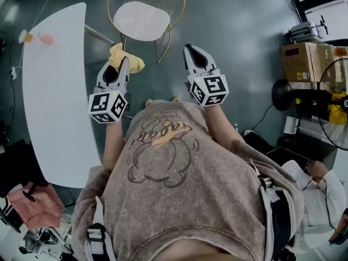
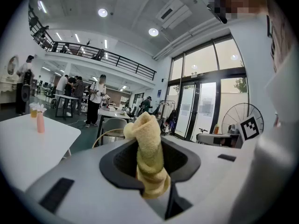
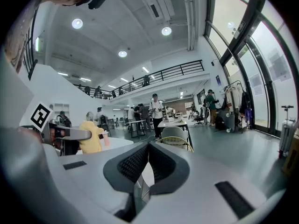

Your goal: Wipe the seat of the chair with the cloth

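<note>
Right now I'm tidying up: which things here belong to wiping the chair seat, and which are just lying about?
For the job: yellow cloth, clamped in the left gripper; chair seat.
Lying about: white table, pink bottle on it, cardboard box, fan.

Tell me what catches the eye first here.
The yellow cloth stands out: it is bunched and clamped in the left gripper, held in the air short of the chair. The chair, a white seat in a gold wire frame, sits at the top of the head view beside the long white table. The right gripper is shut on nothing.
</note>
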`<action>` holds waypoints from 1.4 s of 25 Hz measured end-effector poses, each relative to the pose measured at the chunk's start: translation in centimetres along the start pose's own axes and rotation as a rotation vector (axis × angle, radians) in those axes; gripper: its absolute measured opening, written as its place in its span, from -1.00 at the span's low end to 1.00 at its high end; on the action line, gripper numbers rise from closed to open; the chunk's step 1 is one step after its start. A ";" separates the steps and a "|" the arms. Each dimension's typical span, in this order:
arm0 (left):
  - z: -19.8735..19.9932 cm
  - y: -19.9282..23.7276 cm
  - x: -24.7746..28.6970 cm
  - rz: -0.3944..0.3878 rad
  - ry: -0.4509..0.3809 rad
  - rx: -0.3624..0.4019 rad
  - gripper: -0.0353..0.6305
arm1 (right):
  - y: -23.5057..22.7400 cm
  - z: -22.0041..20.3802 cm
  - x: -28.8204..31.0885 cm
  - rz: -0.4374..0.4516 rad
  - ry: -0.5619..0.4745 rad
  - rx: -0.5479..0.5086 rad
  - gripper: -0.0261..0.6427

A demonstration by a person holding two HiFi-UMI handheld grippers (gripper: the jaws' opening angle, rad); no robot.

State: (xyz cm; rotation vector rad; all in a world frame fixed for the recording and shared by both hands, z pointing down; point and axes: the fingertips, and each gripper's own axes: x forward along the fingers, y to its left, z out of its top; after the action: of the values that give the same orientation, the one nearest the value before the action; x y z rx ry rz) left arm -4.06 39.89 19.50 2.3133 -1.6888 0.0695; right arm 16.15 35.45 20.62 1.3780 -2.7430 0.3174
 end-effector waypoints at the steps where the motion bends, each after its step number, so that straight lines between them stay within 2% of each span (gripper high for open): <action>1: 0.0 0.1 0.0 -0.002 0.001 0.000 -0.53 | 0.1 0.0 0.1 0.000 -0.001 -0.001 -0.84; 11: -0.2 1.2 -0.1 -0.029 0.010 -0.006 -0.53 | 2.4 0.6 0.8 0.021 -0.041 0.038 -0.84; 18: -0.5 2.9 0.0 -0.066 0.020 0.033 -0.53 | 3.4 -0.4 1.0 -0.024 -0.054 0.056 -0.84; 22: -0.6 4.3 -0.4 -0.074 0.031 0.027 -0.53 | 4.0 -0.6 1.1 -0.056 -0.058 0.065 -0.84; 28: -0.8 3.8 2.1 -0.087 0.045 0.023 -0.53 | 1.5 -0.7 1.6 -0.088 -0.047 0.076 -0.84; 35: -0.6 6.4 3.8 -0.084 0.044 0.005 -0.53 | 1.4 -1.3 5.0 -0.091 -0.033 0.086 -0.84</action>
State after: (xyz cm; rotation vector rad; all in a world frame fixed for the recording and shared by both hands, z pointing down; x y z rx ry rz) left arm -8.86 34.75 22.04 2.3656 -1.5712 0.1073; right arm 12.01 32.62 22.37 1.5373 -2.7120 0.4152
